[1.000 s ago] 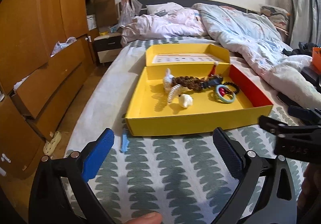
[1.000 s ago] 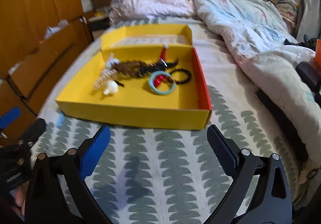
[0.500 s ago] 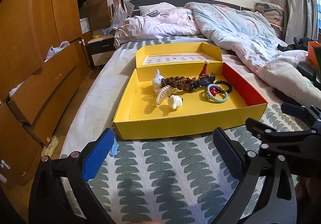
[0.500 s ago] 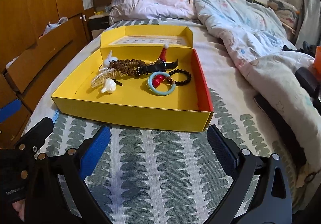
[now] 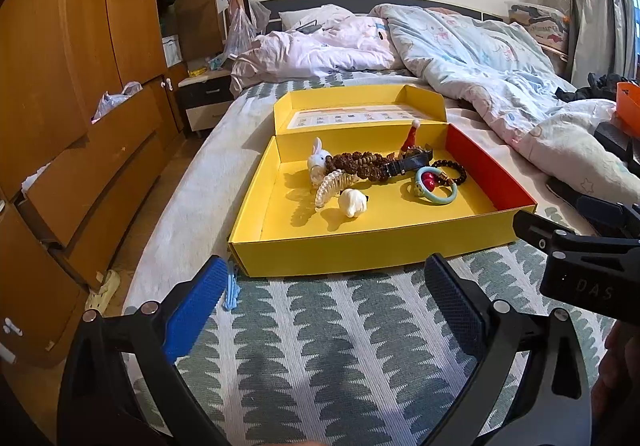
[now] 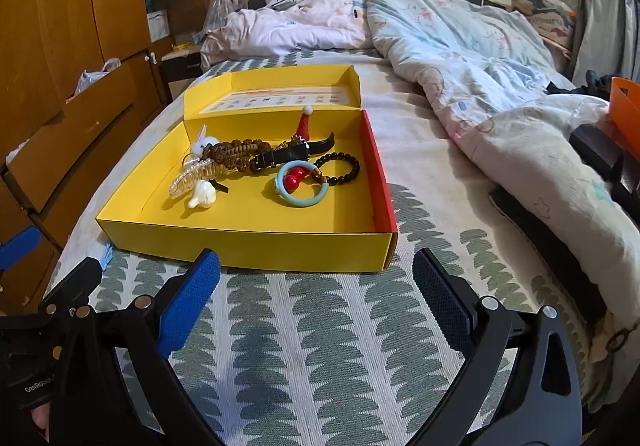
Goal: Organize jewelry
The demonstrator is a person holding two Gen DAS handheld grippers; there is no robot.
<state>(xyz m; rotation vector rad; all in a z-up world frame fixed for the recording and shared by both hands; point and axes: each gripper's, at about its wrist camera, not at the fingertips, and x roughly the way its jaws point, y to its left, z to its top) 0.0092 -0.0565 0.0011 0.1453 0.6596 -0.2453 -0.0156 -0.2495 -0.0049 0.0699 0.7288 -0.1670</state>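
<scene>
Both claws have drawn slightly closer to the box since the earlier frames, and the right-wrist view, blurred a second ago, is now sharp. The left claw is spread wide and holds nothing; it hangs over the patterned bed cover just short of the box front. The right claw is likewise spread wide and empty, at the same stand-off, and appears at the right edge of the left-wrist view.

Ahead lies the yellow box, lid folded back, on the bed. The jewelry is bunched toward its rear half:
- a clear hair claw clip touching a white charm;
- a brown bead strand overlapped by a black strap;
- a teal bangle with a red piece inside it, touching a dark bead bracelet;
- a white rabbit charm and a small red hat charm near the back wall.

A small blue item lies outside the box by its front left corner; what it is cannot be told.

Judged procedure: begin with an isolated piece. The teal bangle suits the right claw; approach from above and close across its rim. Lift slowly, as the bracelet may snag. Avoid the tangled strand and strap until neighbours are cleared. Steady the light box with the left claw if it slides.
</scene>
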